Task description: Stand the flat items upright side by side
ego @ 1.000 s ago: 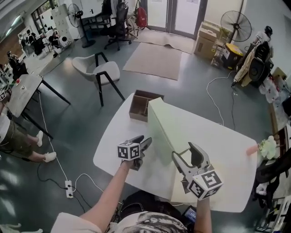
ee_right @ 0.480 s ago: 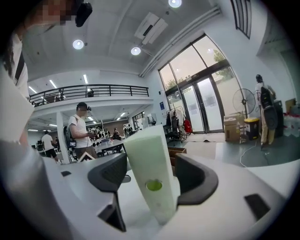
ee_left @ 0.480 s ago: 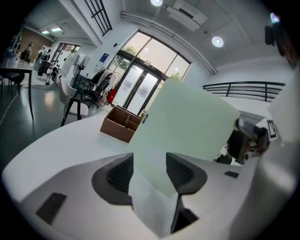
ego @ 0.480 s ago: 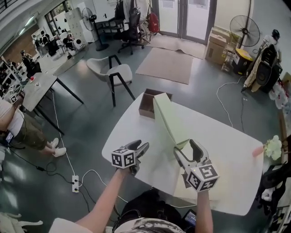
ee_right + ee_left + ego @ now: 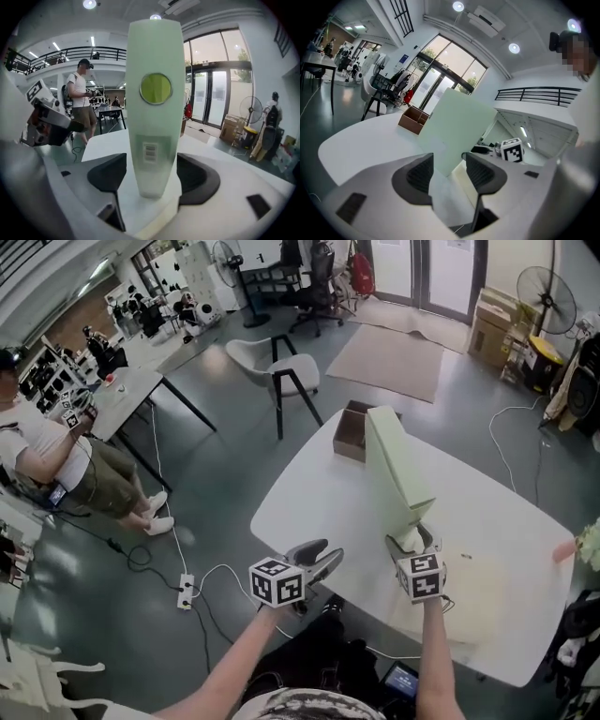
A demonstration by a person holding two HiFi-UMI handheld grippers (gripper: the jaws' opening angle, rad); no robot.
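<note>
A pale green box file [image 5: 398,470] stands on its long edge on the white table [image 5: 309,512], running from near me toward the far end. My right gripper [image 5: 411,540] straddles its near spine [image 5: 154,103]; slim gaps show between the pads and the file's sides, so the grip is open. A cream flat item [image 5: 478,601] lies flat under and to the right of that gripper. My left gripper [image 5: 323,557] hovers at the table's near left edge, open and empty, its jaws [image 5: 447,171] pointed at the file's broad side [image 5: 459,126].
An open brown cardboard box [image 5: 352,432] sits at the table's far end, just behind the file. A white chair [image 5: 277,367] stands beyond the table. A person [image 5: 56,451] stands at the far left by another table. A power strip [image 5: 186,589] lies on the floor.
The green file has swung from a low lean to nearly upright. My right gripper has moved in around its near end. The left gripper stays by the table's near left edge.
</note>
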